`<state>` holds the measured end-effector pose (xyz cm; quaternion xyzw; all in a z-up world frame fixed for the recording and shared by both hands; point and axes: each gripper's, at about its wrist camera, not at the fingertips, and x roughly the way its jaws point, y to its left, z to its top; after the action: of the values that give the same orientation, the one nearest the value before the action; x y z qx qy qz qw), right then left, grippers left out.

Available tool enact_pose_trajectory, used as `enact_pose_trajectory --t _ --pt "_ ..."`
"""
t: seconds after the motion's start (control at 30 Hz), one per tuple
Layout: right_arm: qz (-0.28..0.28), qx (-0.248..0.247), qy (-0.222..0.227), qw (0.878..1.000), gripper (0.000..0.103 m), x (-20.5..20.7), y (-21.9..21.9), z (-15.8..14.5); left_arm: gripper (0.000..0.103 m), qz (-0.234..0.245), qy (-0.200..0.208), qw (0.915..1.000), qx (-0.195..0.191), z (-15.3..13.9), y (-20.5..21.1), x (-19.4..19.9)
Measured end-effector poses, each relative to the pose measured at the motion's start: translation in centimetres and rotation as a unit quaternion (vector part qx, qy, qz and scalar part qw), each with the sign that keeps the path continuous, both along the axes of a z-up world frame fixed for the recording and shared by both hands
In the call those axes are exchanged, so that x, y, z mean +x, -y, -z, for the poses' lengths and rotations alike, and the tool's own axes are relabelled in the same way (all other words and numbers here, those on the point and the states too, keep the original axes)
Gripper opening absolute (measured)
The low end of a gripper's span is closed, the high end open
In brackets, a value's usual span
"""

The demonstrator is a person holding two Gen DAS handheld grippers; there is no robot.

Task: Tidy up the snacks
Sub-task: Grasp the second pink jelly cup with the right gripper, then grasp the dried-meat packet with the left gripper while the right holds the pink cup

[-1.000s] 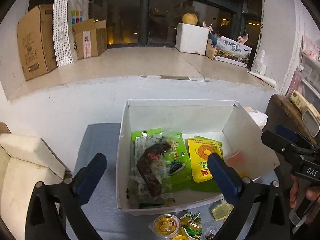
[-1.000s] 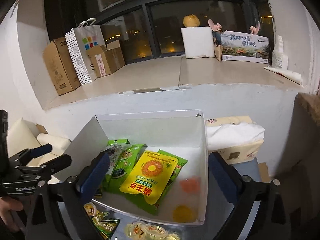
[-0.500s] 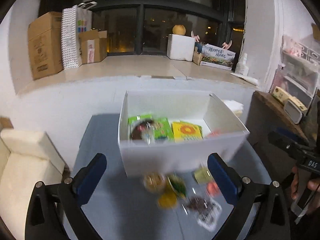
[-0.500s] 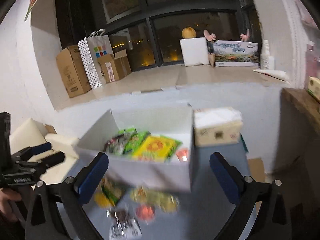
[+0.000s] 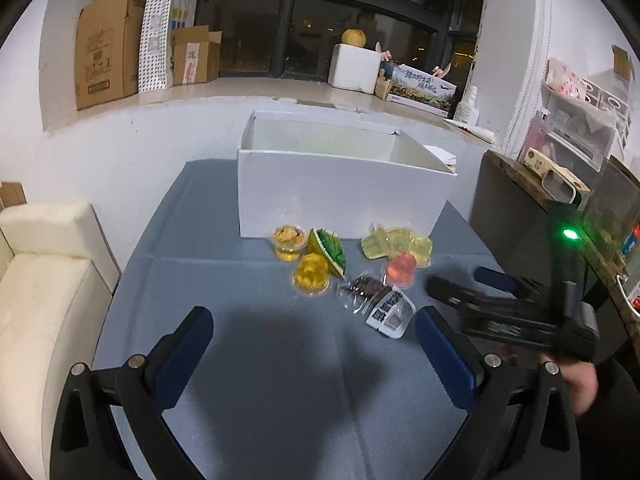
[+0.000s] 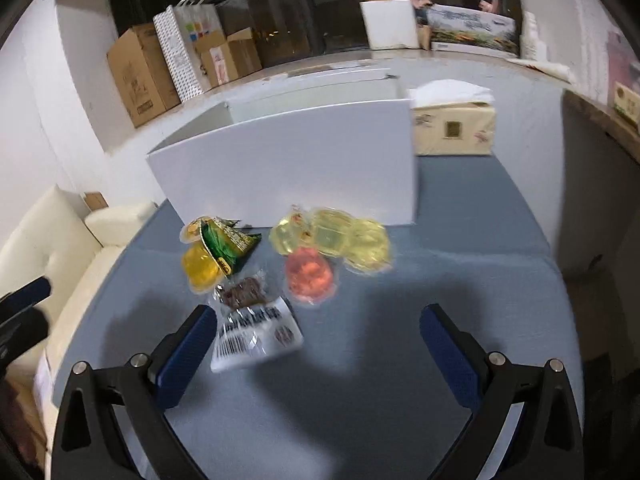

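Blue-padded left tool (image 5: pixel 312 344) and right tool (image 6: pixel 316 344) spread empty, above tablecloth (image 5: pixel 248 280)

A blue-grey tablecloth covers the table (image 5: pixel 224 280). The white box (image 5: pixel 340 196) stands at its far side. Just in front of the box lie 2 yellow jelly cups (image 5: pixel 310 274), a green packet (image 5: pixel 330 248), a strip of pale yellow jellies (image 5: pixel 396 242), a pink jelly cup (image 5: pixel 400 270) and a dark snack pouch (image 5: pixel 376 300). A tissue pack (image 6: pixel 452 128) sits right of the box.

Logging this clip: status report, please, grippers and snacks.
Left gripper open, empty; right gripper open, empty. Loose snacks on blue cloth before white box. Nothing blocking them.
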<state>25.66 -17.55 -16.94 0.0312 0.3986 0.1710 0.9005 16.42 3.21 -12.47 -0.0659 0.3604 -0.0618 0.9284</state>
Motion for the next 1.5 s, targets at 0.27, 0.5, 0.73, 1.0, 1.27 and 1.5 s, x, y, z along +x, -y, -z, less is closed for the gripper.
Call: enact_pose_trajectory --t 0.27,0.5,0.73,1.0,1.27,1.5 --pt "0.011 -0.034 -0.027 0.999 0.103 4.0 -3.4 1.5 0.103 -0.015 -0.013 0.9998 -0.001 1.2 -1.8 -0.3" --pt "0.018 -0.059 -0.051 0.997 0.039 5.3 -4.1 3.0 0.103 -0.021 -0.026 0.9994 -0.011 2.4 -2.5 0.0" --pt "0.024 -0.041 -0.031 0.998 0.035 4.6 -2.3 2.6 0.103 -0.010 -0.028 0.9995 -0.009 2.6 -1.2 0.5" --pt "0.031 -0.027 0.012 0.999 0.035 1.1 1.2 -0.6 0.103 0.031 -0.037 0.9987 0.017 3.2 3.4 2.5" --pt "0.050 -0.020 0.046 0.997 0.035 -5.4 6.5 -3.7 0.103 0.070 -0.064 0.9944 0.047 5.8 9.4 5.8" --pt "0.082 -0.002 0.050 0.995 0.035 -7.5 9.3 -4.1 0.103 0.008 -0.102 0.9934 0.051 7.7 12.5 10.1"
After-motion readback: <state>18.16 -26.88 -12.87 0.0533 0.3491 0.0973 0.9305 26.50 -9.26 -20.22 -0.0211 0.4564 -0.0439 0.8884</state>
